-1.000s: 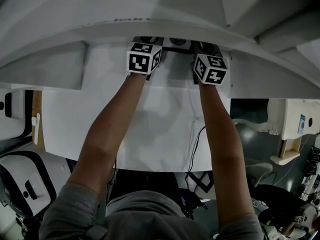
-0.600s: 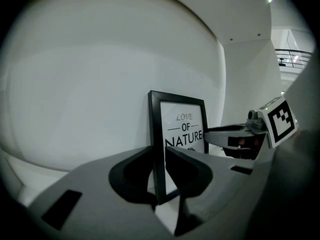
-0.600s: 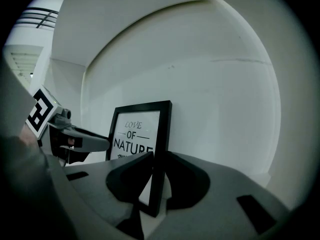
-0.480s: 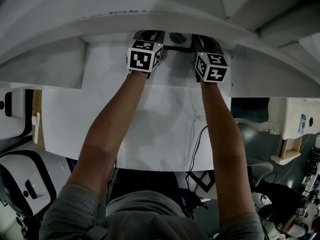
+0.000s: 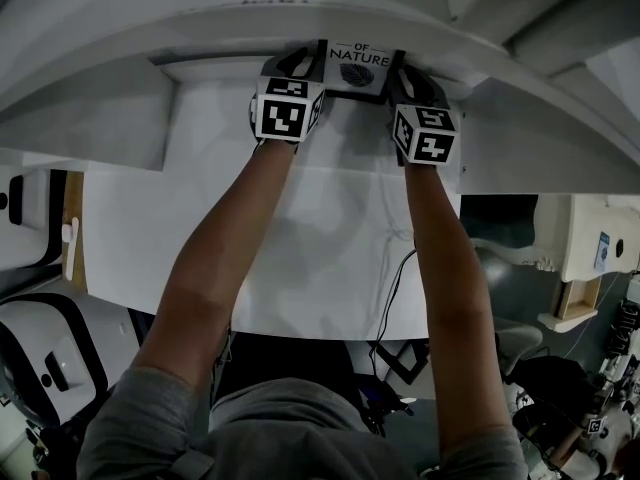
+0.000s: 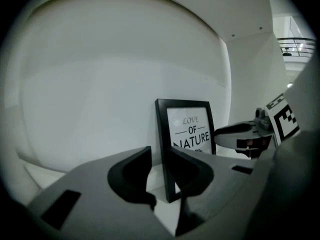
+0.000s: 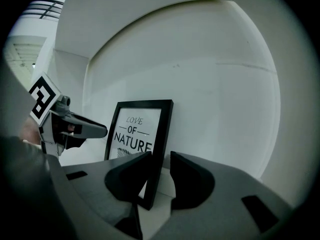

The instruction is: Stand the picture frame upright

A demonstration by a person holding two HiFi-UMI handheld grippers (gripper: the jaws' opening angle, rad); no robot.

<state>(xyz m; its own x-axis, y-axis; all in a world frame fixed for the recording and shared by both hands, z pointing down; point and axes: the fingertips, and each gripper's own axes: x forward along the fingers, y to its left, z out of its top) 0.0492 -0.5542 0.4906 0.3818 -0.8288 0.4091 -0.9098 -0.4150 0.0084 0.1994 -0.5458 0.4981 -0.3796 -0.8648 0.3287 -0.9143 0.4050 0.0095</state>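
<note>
The picture frame (image 5: 358, 68) is black with a white "LOVE OF NATURE" print. It stands upright at the far edge of the white table (image 5: 330, 228), close to the white wall. In the left gripper view my left gripper (image 6: 159, 159) straddles the left edge of the picture frame (image 6: 190, 129). Its jaws have just been opening, and a gap shows beside the edge. In the right gripper view my right gripper (image 7: 161, 166) straddles the right edge of the picture frame (image 7: 137, 131). Its jaws have also just been opening and stand slightly clear of it.
A curved white wall rises right behind the frame. A dark cable (image 5: 390, 288) hangs at the table's near edge. White machines stand on the floor at the left, and shelves and gear at the right.
The frame has tipped up between the grippers, so its printed face now shows in the head view. Both hands have shifted slightly toward the wall.
</note>
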